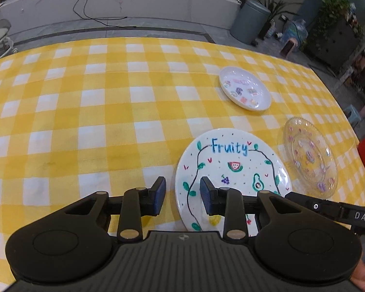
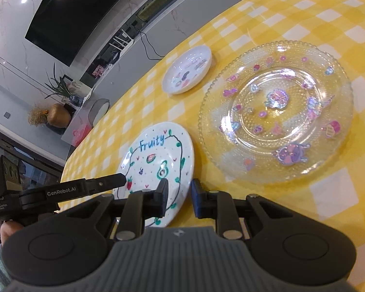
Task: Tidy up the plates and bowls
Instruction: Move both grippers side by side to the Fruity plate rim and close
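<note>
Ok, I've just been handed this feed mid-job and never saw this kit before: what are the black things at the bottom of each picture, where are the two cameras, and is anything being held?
No robot here: a person carries a hand-held gripper in each hand. Each picture comes from a fisheye camera on one gripper, looking along its two fingers, so the black shape at the bottom is the gripper itself.

The left gripper straddles the left rim of the Fruity plate; its fingers are open and not pressing. The right gripper straddles the opposite rim of that plate; its gap is narrow, but I see no pad pressing. So nothing is held yet.

On the yellow checked cloth lie three plates: the Fruity plate, a glass plate with stickers, and a small white plate farther back. In the right view, the black bar at the left is the other gripper.
</note>
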